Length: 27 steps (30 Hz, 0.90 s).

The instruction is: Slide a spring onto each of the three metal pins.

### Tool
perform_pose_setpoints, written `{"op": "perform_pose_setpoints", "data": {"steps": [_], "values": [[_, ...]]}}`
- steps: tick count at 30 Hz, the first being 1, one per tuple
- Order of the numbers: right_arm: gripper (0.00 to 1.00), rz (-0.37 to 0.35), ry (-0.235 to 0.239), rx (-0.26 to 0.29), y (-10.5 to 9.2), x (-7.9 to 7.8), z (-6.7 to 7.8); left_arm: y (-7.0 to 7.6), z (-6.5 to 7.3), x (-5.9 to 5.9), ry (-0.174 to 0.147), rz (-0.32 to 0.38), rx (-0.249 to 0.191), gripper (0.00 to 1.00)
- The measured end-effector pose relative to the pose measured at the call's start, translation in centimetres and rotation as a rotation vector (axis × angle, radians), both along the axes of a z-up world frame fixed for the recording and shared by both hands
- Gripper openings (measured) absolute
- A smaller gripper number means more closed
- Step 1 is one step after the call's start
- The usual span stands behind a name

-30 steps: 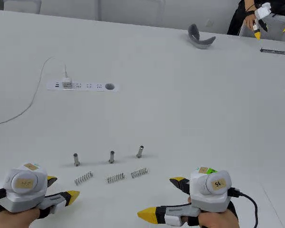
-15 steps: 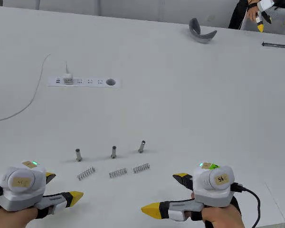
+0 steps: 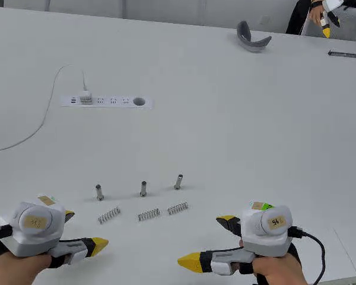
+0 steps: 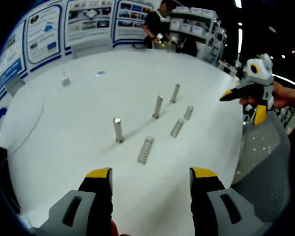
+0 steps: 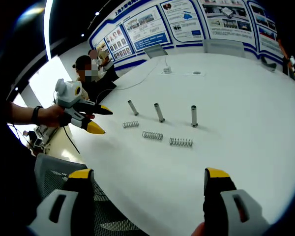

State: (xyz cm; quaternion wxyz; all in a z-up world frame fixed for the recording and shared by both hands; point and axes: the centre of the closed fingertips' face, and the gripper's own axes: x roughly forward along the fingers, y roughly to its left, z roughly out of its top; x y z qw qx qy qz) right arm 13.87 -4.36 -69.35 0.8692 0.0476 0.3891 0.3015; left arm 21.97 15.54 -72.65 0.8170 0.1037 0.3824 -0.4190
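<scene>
Near the front edge of the tabletop (image 3: 237, 136), at twelve o'clock from our hands, three metal pins stand upright in a row: the left pin (image 3: 99, 192), the middle pin (image 3: 143, 189) and the right pin (image 3: 178, 181). At about six o'clock of each, a spring lies flat, close by but apart from it: the left spring (image 3: 108, 215), the middle spring (image 3: 148, 214) and the right spring (image 3: 178, 208). No pin carries a spring, so we judge the task not yet begun.

We hold the left gripper (image 3: 83, 230) at eight o'clock of the row and the right gripper (image 3: 206, 240) at four o'clock. Both have their fingers (image 3: 190, 261) spread wide and carry nothing.

We see two risks. The springs are thin and round, so an off-centre pinch could roll one away or flick it out sideways. The pins are slender, and we cannot tell whether they are fixed, so a finger brushing one, or a spring pressed down askew, could tip it over.
</scene>
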Motion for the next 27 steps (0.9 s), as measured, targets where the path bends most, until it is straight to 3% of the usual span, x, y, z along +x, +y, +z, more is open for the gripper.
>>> {"op": "perform_pose_setpoints", "data": {"steps": [17,23,27], "values": [[0.94,-0.003,0.006,-0.004,-0.1,-0.3,0.0,-1.8,-1.0,0.2,0.04,-0.091,0.007,0.69],[0.94,-0.008,0.012,-0.008,-0.3,-0.5,-0.1,-2.3,-1.7,0.5,0.058,-0.097,0.004,0.64],[0.94,-0.013,0.013,-0.01,-0.5,-0.5,0.0,-2.5,-2.1,0.9,0.05,-0.106,0.015,0.57]]}}
